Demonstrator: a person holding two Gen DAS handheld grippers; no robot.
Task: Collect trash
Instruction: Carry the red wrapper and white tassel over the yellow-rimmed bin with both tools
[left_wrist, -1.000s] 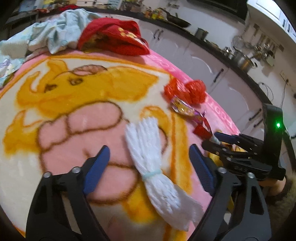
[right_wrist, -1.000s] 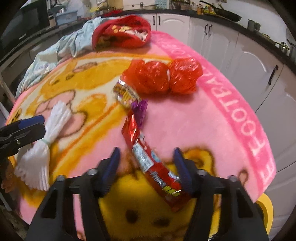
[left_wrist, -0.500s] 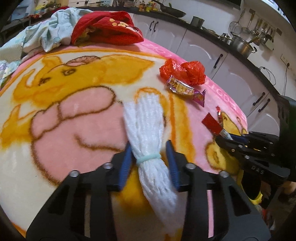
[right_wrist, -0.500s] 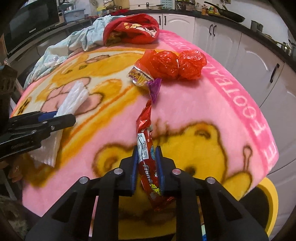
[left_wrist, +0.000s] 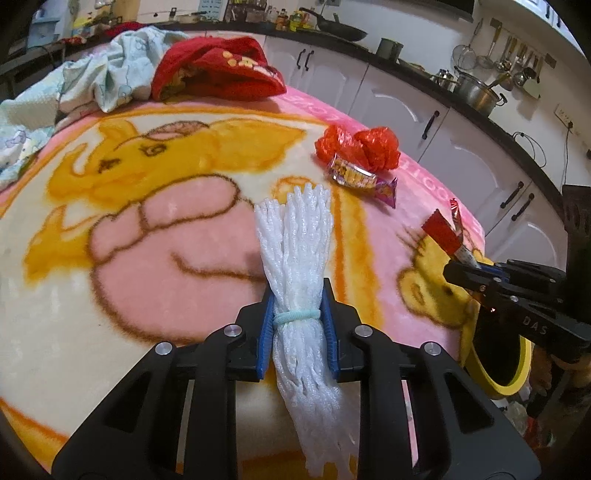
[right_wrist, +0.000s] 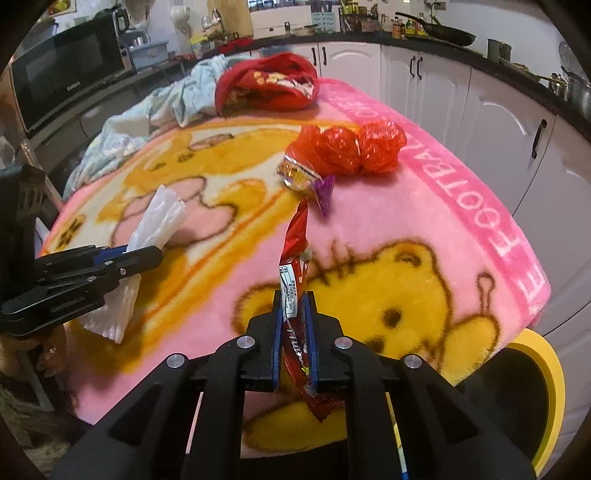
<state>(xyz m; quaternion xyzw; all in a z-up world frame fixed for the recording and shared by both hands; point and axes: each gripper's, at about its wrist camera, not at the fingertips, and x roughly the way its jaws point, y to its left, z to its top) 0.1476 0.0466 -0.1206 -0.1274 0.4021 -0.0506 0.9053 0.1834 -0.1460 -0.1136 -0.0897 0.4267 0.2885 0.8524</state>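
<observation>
A white foam net (left_wrist: 295, 236) tied with a pale band lies on the cartoon blanket (left_wrist: 147, 240). My left gripper (left_wrist: 297, 295) has its jaws closing on it, and both blue pads press its banded waist. In the right wrist view the net (right_wrist: 159, 214) sticks out of that gripper (right_wrist: 147, 254). My right gripper (right_wrist: 293, 299) is shut on a long red snack wrapper (right_wrist: 295, 236), whose far end lifts off the blanket. The left wrist view shows that wrapper (left_wrist: 441, 232) rising from the right gripper (left_wrist: 452, 271).
A crumpled red plastic bag (right_wrist: 351, 147) and a gold and purple wrapper (right_wrist: 301, 175) lie further back on the blanket. A red cloth (left_wrist: 218, 70) and a pale cloth (left_wrist: 110, 85) are heaped at the far end. A yellow-rimmed bin (right_wrist: 554, 387) stands below the near right edge.
Both grippers went from wide open to closed, the left on the foam net, the right on the red wrapper. The red wrapper has come up off the blanket and away from the gold wrapper.
</observation>
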